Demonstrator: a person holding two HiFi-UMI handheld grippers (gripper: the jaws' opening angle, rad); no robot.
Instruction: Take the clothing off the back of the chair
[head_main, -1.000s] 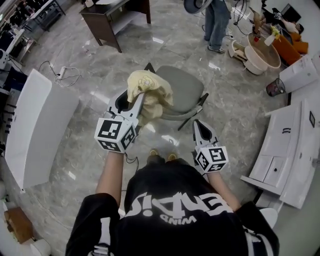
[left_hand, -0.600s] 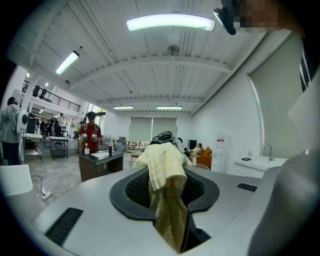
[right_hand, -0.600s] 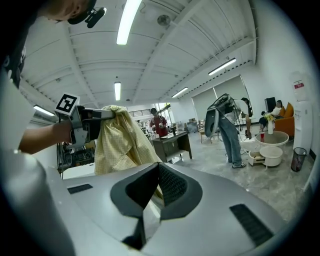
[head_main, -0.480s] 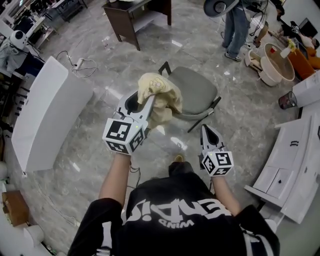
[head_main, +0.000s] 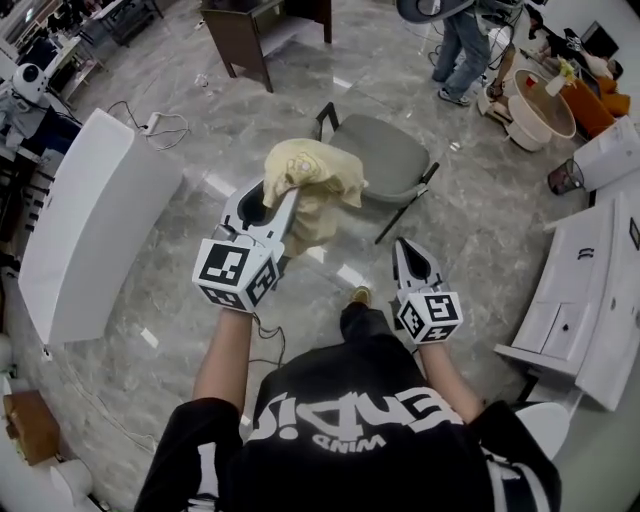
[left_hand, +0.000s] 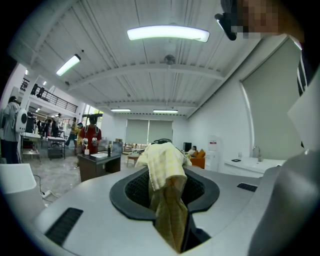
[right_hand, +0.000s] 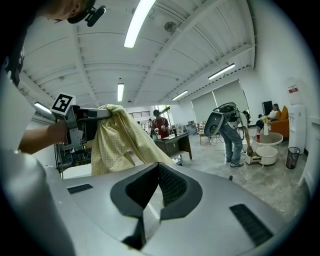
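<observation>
Clothing (head_main: 315, 180), yellow checked, hangs clamped in the left tongs (head_main: 283, 200), chair (head_main: 390, 160) just beyond; right tongs (head_main: 405, 247) closed, empty; shirt (head_main: 350, 425) print illegible.

Bright ceiling tubes (left_hand: 167, 33) light the room evenly, glare streaks the glossy floor (head_main: 345, 277), and fisheye edges darken.

Glossy grey marble floor (head_main: 480, 230), dark desk (head_main: 238, 42), white cabinets (head_main: 590, 290)

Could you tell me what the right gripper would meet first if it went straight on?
Likely nothing nearby: the right gripper aims just right of the hanging yellow garment, over the grey chair, toward the distant dark desk; depth unclear.
</observation>
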